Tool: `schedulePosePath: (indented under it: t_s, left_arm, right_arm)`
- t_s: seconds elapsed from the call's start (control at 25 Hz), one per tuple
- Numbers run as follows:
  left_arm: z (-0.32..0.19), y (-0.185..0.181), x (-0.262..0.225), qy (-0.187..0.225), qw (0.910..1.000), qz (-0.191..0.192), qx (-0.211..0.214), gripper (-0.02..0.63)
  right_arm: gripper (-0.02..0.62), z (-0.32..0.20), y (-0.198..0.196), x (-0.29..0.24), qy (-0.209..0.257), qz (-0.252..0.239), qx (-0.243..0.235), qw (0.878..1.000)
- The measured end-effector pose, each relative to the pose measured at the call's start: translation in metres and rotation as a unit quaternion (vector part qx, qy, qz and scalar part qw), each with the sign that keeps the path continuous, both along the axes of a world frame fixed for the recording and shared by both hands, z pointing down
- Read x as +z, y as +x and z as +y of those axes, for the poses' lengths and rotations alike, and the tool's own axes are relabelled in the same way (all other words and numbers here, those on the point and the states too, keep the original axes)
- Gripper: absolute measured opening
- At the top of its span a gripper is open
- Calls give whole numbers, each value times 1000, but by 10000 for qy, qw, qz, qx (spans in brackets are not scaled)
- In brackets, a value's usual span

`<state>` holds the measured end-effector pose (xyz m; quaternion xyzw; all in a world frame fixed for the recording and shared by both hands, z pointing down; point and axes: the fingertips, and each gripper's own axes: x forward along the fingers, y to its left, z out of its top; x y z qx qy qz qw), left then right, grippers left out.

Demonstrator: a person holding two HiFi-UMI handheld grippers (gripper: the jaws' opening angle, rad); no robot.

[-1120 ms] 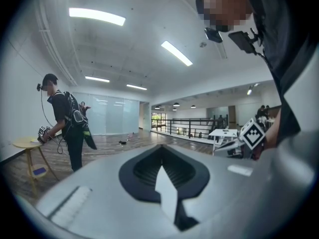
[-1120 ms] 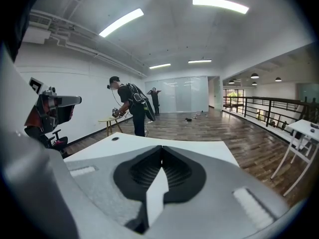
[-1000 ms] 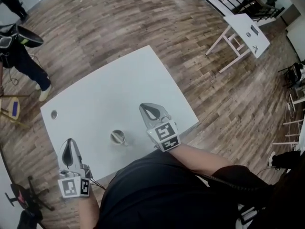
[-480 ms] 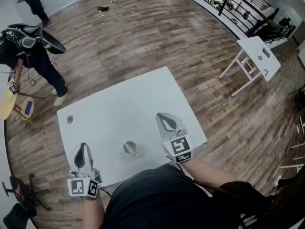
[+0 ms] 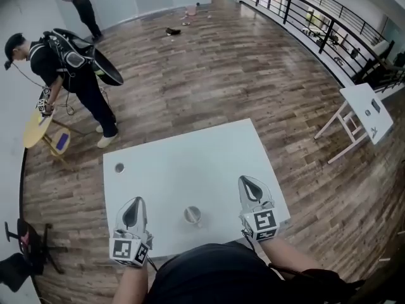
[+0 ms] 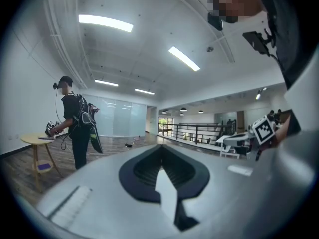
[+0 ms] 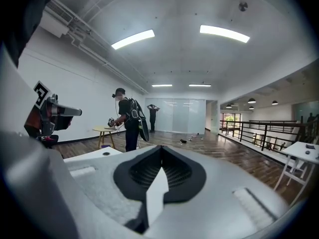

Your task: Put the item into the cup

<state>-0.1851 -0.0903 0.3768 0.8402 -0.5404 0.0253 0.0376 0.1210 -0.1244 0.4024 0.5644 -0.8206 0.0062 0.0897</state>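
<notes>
Lying near the far left corner of the white table (image 5: 190,151) is a small dark round thing (image 5: 119,168), then the left gripper (image 5: 135,202) with jaws closed on nothing, the cup (image 5: 192,215) upright near the front edge, its contents unclear, and the right gripper (image 5: 247,181), likewise closed and empty.

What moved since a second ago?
Mostly the head camera tipped up, so the table and cup sit lower in the picture. The right tool seems to have edged a little away from the cup. Nothing was grabbed or let go. The left tool and cup stay put; both tools stay shut and empty.
</notes>
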Motion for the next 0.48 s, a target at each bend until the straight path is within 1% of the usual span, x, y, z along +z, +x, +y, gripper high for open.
schedulePosePath:
  t_s: [0.12,0.28,0.48]
  left_arm:
    - [-1,3,-4,108,9999,-59,7,0]
    - [-6,-4,-12,316,9994,-88,-129,0]
    - [-9,-2,-5,226,9995,-65,-231,0]
  right_arm:
    - [3,0,4,-5,144,44,2,9999]
    - [3,-2,0,-21,442,82,-83,9990]
    - [3,3,3,-29,689,196,-193,9972]
